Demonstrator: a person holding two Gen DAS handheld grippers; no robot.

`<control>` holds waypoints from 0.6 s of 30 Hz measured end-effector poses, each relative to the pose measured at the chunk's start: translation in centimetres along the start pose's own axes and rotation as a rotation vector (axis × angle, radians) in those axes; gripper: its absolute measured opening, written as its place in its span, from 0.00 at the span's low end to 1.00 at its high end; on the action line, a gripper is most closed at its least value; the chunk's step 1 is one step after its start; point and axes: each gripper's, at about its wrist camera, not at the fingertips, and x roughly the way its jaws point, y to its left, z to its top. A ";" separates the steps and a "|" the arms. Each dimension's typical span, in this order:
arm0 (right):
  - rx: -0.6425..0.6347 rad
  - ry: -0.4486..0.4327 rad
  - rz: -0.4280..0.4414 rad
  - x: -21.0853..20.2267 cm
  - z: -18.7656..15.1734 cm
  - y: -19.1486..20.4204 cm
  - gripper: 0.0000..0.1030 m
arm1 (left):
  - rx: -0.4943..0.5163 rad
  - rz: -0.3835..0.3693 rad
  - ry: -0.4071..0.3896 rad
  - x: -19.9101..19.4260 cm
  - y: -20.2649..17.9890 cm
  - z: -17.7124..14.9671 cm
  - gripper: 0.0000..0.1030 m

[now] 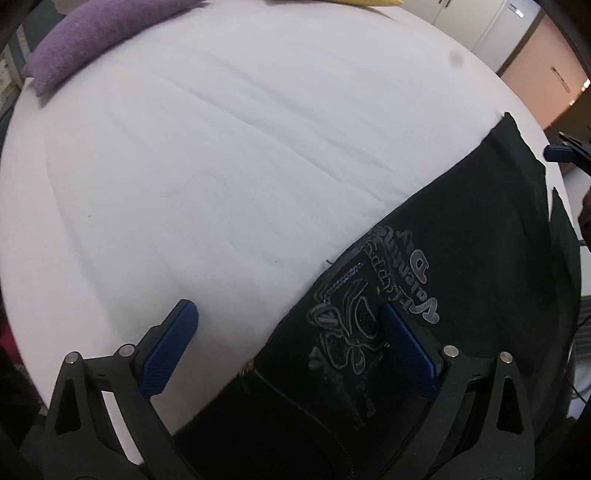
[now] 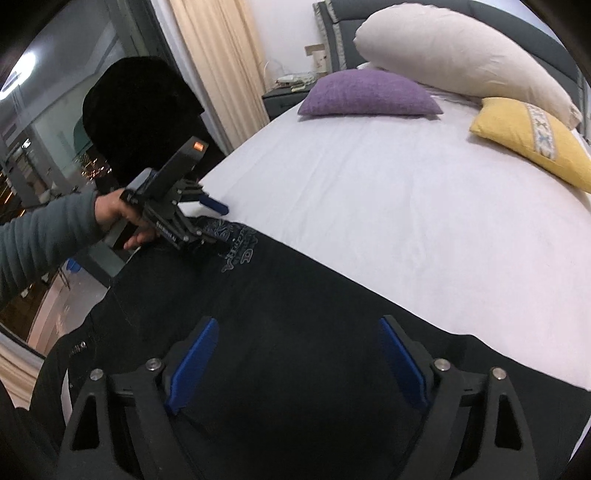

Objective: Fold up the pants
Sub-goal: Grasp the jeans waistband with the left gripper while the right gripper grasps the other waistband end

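Observation:
Black pants (image 1: 461, 266) with a pale printed design (image 1: 369, 295) lie spread along the near edge of a white bed sheet (image 1: 221, 147). My left gripper (image 1: 288, 332) is open and points down. One blue pad (image 1: 170, 347) hangs over the sheet and the other over the print. In the right wrist view a hand (image 2: 110, 214) holds the left gripper (image 2: 216, 221) at the far end of the pants (image 2: 295, 295). My right gripper (image 2: 297, 354) is open above the black cloth, with nothing pinched between its pads. Its blue fingertip (image 1: 557, 152) shows at the left wrist view's right edge.
A purple pillow (image 2: 369, 92), a cream pillow (image 2: 461, 55) and a yellow cushion (image 2: 532, 140) lie by the headboard. A nightstand (image 2: 284, 98), a curtain (image 2: 218, 66) and a dark draped shape (image 2: 140, 110) stand left of the bed. Cupboards (image 1: 498, 33) show beyond the bed.

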 end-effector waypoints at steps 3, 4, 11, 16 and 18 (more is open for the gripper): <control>-0.022 0.029 0.016 0.7 0.2 0.3 0.77 | 0.007 -0.008 0.043 1.1 0.7 1.4 0.86; -0.032 0.041 0.018 1.0 0.4 0.5 0.73 | 0.009 -0.017 0.049 1.1 0.4 1.6 0.74; -0.080 0.080 0.020 2.9 2.7 0.8 0.66 | 0.063 -0.061 0.025 0.3 -2.3 3.1 0.10; -0.162 0.132 0.030 4.0 4.1 2.1 0.53 | 0.132 0.040 -0.148 -2.7 -4.6 2.8 0.08; -0.200 0.149 0.018 4.4 4.6 2.5 0.53 | 0.178 0.085 -0.202 -3.5 -5.8 2.6 0.08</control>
